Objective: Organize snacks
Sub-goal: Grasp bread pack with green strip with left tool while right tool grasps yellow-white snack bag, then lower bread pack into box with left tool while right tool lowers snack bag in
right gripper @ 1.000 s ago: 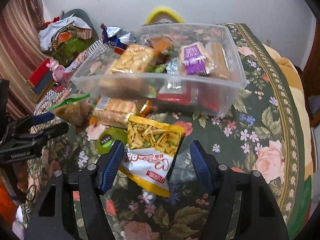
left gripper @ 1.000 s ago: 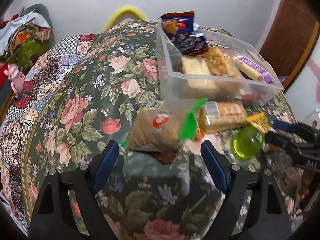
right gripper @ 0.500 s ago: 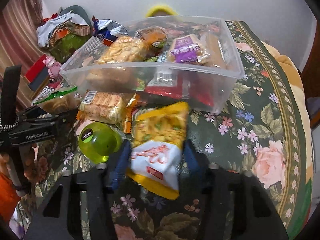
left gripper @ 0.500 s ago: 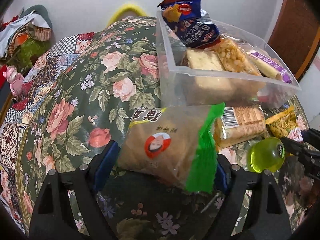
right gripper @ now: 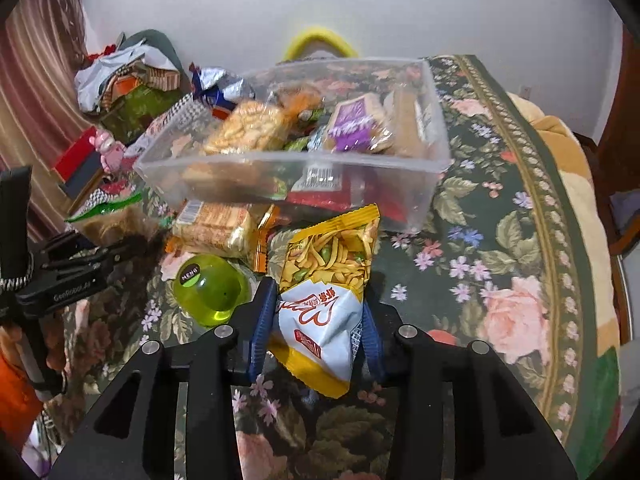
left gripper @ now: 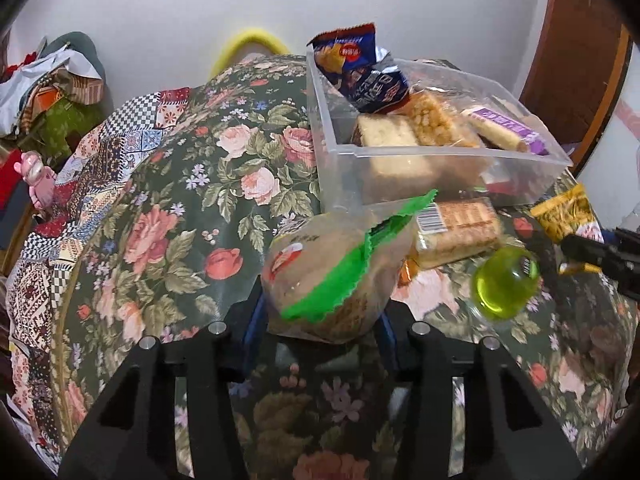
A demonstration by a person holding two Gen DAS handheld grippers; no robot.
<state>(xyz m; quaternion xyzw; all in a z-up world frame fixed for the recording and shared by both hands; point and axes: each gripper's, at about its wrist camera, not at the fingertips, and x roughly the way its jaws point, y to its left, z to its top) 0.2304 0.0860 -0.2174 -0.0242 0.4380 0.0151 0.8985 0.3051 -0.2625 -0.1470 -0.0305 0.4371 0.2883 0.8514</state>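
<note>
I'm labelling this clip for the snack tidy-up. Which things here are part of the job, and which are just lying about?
Part of the job:
- clear bin
- brown packet with green seal, in left gripper, closing
- yellow snack bag, in right gripper
- biscuit pack
- green jelly cup

Lying about:
- pink toy
- cloth pile

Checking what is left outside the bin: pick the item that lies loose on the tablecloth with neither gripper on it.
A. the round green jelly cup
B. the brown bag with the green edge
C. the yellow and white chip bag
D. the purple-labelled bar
A: the round green jelly cup lies on the tablecloth beside the right gripper, which is shut on the chip bag, while the left gripper is closing on the brown bag.
</note>
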